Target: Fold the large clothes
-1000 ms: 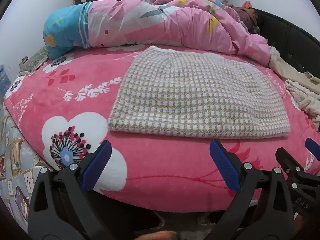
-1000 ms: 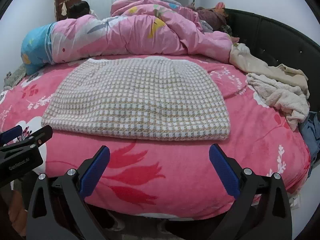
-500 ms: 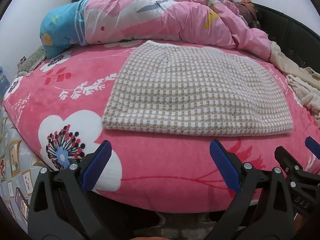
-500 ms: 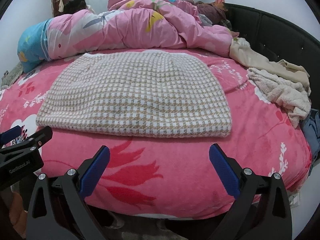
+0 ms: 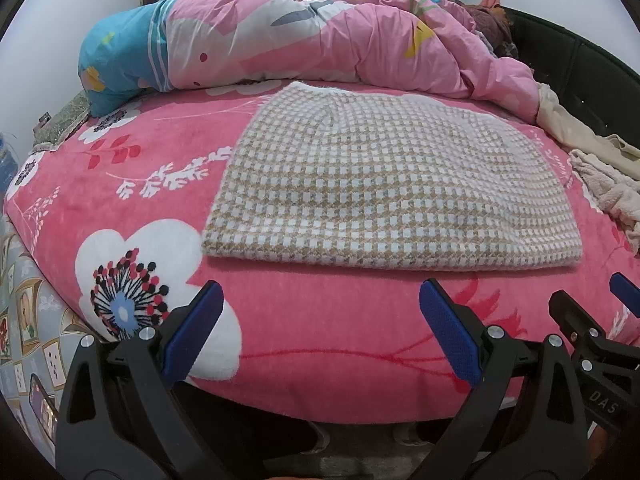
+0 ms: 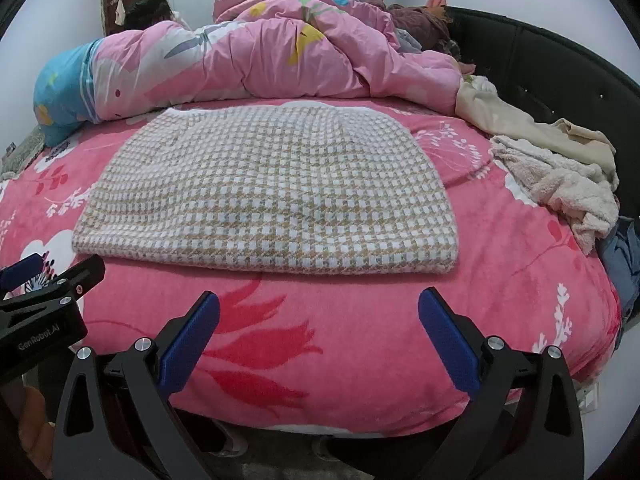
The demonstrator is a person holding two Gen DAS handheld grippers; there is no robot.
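A beige and white checked knit garment [image 5: 384, 184] lies flat and folded on the pink flowered bed [image 5: 320, 320]; it also shows in the right wrist view [image 6: 272, 196]. My left gripper [image 5: 320, 332] is open and empty, held in front of the bed's near edge, short of the garment's near hem. My right gripper [image 6: 318, 340] is open and empty, also before the near edge, to the right of the left one. The right gripper's tip shows in the left view [image 5: 592, 332], the left's in the right view [image 6: 52, 288].
A pink and blue duvet [image 6: 248, 60] is bunched along the far side, with a person's dark hair [image 6: 148, 8] behind it. Cream and fluffy clothes [image 6: 560, 176] lie heaped at the right by the black headboard [image 6: 560, 72]. Floor lies below the bed edge.
Both grippers have risen and come slightly closer to the bed, so the garment looks larger and is seen more from above. Both stay open. The garment has not moved.
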